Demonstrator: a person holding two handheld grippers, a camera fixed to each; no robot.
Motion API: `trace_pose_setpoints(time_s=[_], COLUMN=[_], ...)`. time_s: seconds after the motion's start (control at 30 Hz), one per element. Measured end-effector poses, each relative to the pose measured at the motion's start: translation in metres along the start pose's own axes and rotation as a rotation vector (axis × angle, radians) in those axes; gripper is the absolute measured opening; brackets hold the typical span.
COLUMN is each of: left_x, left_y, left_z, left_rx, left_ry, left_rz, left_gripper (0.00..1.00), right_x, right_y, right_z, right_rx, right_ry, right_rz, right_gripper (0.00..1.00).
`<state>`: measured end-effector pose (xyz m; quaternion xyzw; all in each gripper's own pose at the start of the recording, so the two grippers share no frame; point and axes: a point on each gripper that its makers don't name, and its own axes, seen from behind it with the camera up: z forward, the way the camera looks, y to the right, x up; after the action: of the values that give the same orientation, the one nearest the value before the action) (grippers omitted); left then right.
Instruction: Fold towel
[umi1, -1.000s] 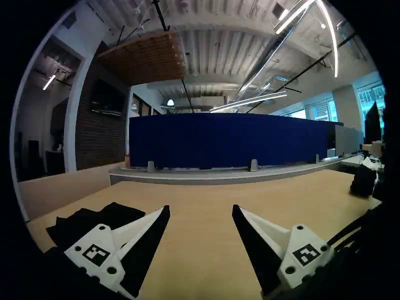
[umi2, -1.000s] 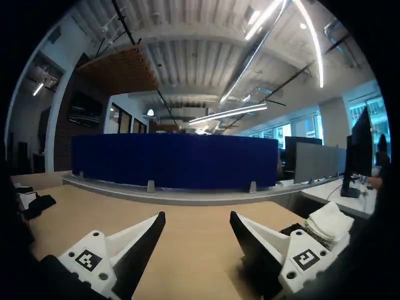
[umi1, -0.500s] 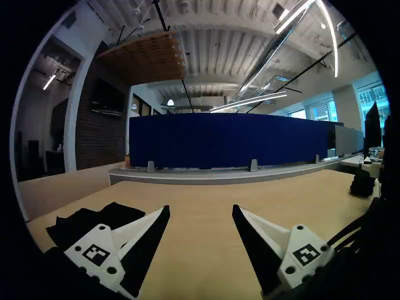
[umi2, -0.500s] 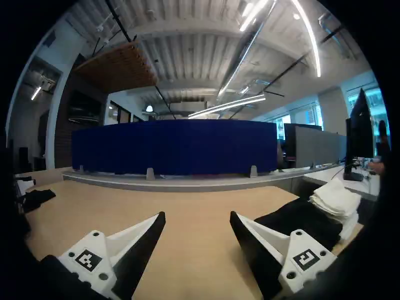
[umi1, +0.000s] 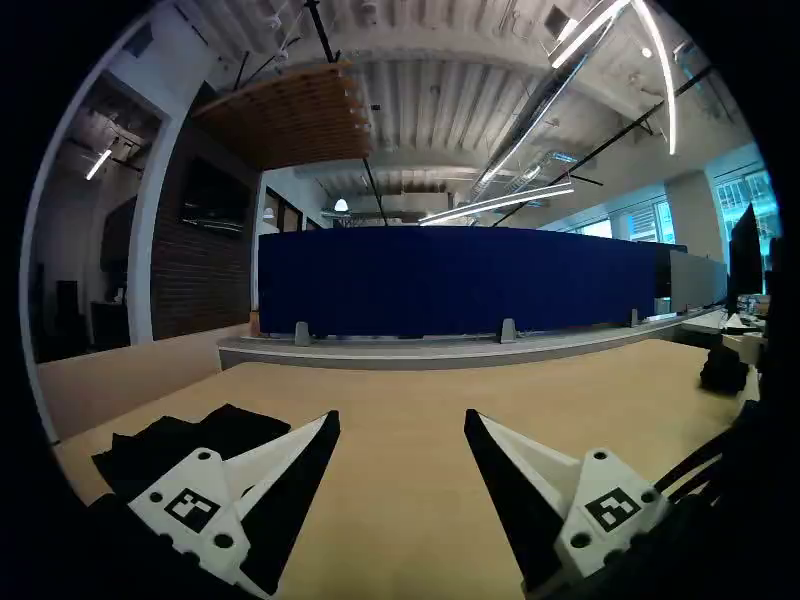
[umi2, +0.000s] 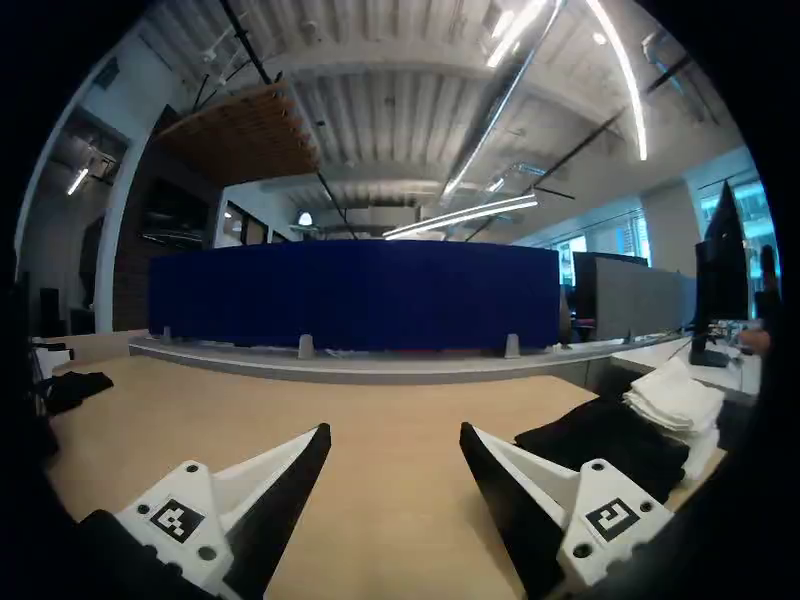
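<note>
Two grippers are held low over a pale wooden table (umi1: 420, 380), both opened wide with nothing between the jaws. In the left gripper view, the left gripper (umi1: 401, 414) is seen at bottom centre. A crumpled black towel (umi1: 180, 440) lies on the table at the lower left, partly hidden behind the near finger (umi1: 290, 470). A long blue divider (umi1: 450, 280) is stretched across the middle of the frame, along the table's far edge. In the right gripper view, the right gripper (umi2: 394, 428) is seen at bottom centre, over bare tabletop. A second black towel (umi2: 610, 440) is spread at the lower right, partly hidden behind that side's finger. A stack of folded white towels (umi2: 680, 400) is set just beside it, at the far right. A small dark cloth (umi2: 75, 388) is seen at the left edge, well apart from both.
</note>
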<state>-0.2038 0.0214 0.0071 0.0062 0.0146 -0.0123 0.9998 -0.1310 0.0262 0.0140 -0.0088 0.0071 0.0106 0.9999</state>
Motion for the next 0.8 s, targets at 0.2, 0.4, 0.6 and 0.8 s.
trace_pose_setpoints(time_s=[0.2,0.4,0.6,0.8], left_x=[0.0004,0.0003,0.0010,0.0014], left_y=[0.0000,0.0003,0.0003,0.0002], left_z=[-0.0009,-0.0013,-0.0008,-0.0005], left_rx=[0.000,0.000,0.000,0.000], left_ry=[0.000,0.000,0.000,0.000], left_rz=[0.000,0.000,0.001,0.001], left_gripper=[0.92,0.93,0.93,0.93], right_x=[-0.0010,-0.0020,-0.0020,-0.0022], right_y=[-0.0001,0.0013,0.0012,0.0006], right_z=[0.0005,0.0019,0.0032,0.0044], right_rx=[0.007,0.003,0.003,0.003], right_ry=[-0.001,-0.003,-0.003,-0.003], right_rz=[0.006,0.007,0.007,0.008], right_gripper=[1.00,1.00,1.00,1.00])
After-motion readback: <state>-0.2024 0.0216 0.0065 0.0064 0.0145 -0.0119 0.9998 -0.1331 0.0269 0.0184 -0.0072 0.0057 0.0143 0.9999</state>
